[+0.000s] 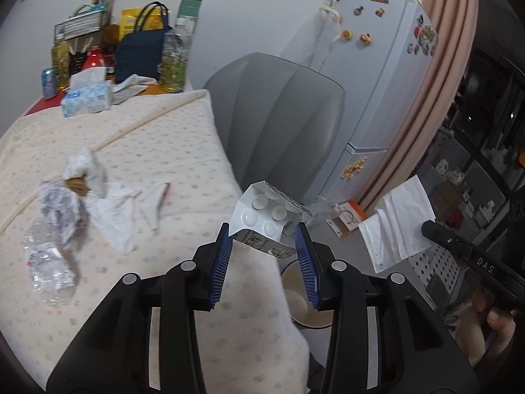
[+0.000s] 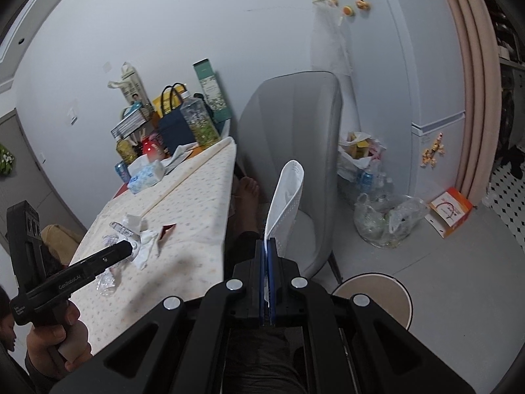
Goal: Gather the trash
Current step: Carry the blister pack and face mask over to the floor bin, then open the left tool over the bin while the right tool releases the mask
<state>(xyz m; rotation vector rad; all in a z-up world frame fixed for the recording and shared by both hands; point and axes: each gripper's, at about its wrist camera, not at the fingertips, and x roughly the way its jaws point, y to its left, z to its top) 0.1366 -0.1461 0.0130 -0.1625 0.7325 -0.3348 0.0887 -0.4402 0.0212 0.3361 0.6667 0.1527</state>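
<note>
My left gripper (image 1: 264, 234) is shut on a folded pill blister pack (image 1: 265, 216), held past the table's right edge above a round bin (image 1: 305, 308). My right gripper (image 2: 268, 241) is shut on a white face mask (image 2: 285, 197), held upright in front of the grey chair; the mask also shows in the left wrist view (image 1: 398, 220). On the table lie crumpled paper (image 1: 62, 210), white tissues (image 1: 111, 210), a crushed clear plastic wrapper (image 1: 49, 269) and a small red-edged wrapper (image 1: 164, 193). The bin also shows low in the right wrist view (image 2: 374, 295).
A table with a dotted cloth (image 1: 157, 138) carries a tissue box (image 1: 87, 97), bottles, a navy bag (image 1: 141, 49) and boxes at its far end. A grey chair (image 1: 275, 111) stands beside it. A fridge (image 1: 377, 75), plastic bags of bottles (image 2: 384, 216) and an orange box (image 2: 451, 210) are on the floor side.
</note>
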